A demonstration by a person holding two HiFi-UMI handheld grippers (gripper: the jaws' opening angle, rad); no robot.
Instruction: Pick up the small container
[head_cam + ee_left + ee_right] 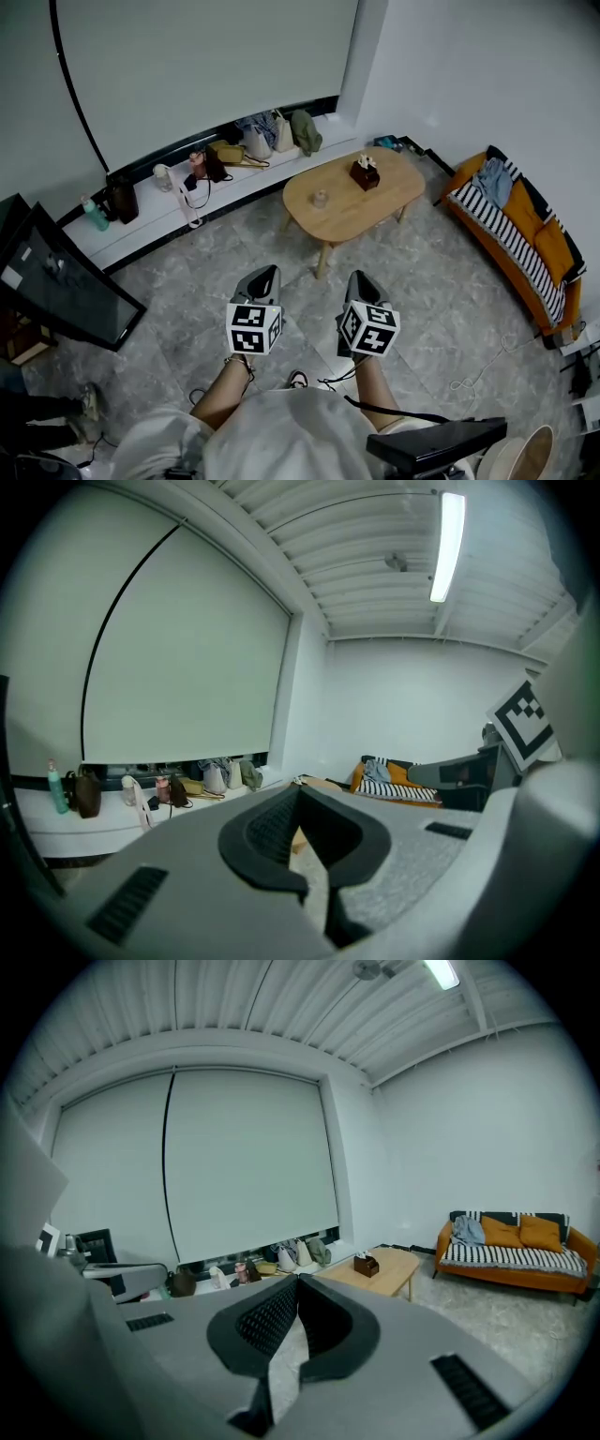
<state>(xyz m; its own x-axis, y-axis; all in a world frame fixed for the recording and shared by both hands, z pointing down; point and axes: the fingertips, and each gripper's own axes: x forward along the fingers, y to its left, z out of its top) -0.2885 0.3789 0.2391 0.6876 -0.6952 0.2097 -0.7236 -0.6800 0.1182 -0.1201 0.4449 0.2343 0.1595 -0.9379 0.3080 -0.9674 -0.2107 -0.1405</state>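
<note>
Two grippers are held low, close in front of the person (281, 431), and are pointed forward over the grey floor (441, 300); nothing is within reach there, so neither is put to use. The left gripper (269, 273) is seen with its jaws brought together at the tips and nothing caught between them; the right gripper (362, 278) is likewise closed and empty; it is judged that one must be parted before any grasp. Beyond them the wooden coffee table (398, 192) is set well apart; the small container (320, 199) is stood upright towards its left end in the head view, apart from the tissue box (365, 173); an approach is called for first. Farther off, bags (281, 131) are lined along the window ledge (150, 220); a striped sofa (525, 234) is placed by the right wall.
</note>
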